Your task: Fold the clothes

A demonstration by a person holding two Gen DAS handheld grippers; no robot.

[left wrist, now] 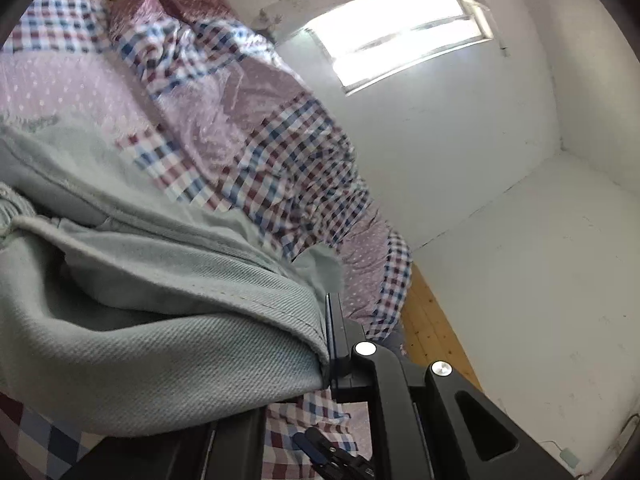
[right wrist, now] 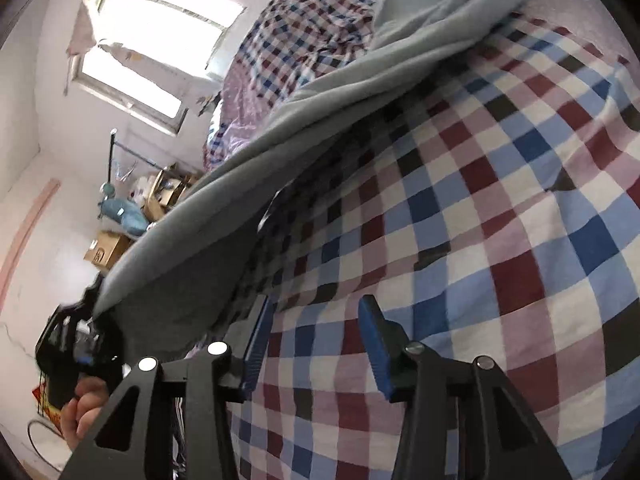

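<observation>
Left tongs (left wrist: 332, 344) are clamped on a hem edge of the pale grey-green garment (left wrist: 152, 320), which bulks up in loose folds right in front of that camera. In the right wrist view the same garment (right wrist: 248, 184) stretches as a lifted sheet from the left tongs (right wrist: 86, 320), held in the person's hand (right wrist: 80, 408), up to its far end resting on the bed (right wrist: 500, 220), a checked cover. Right tongs (right wrist: 316, 332) stand apart with nothing between them, hovering just over the checked cover, beside the garment's lower edge. Progress, as a judgement: mid-fold, one edge is being carried in the air. No neat folded stack visible; garment is rumpled, not flat. How many folds are in cannot be told.
</observation>
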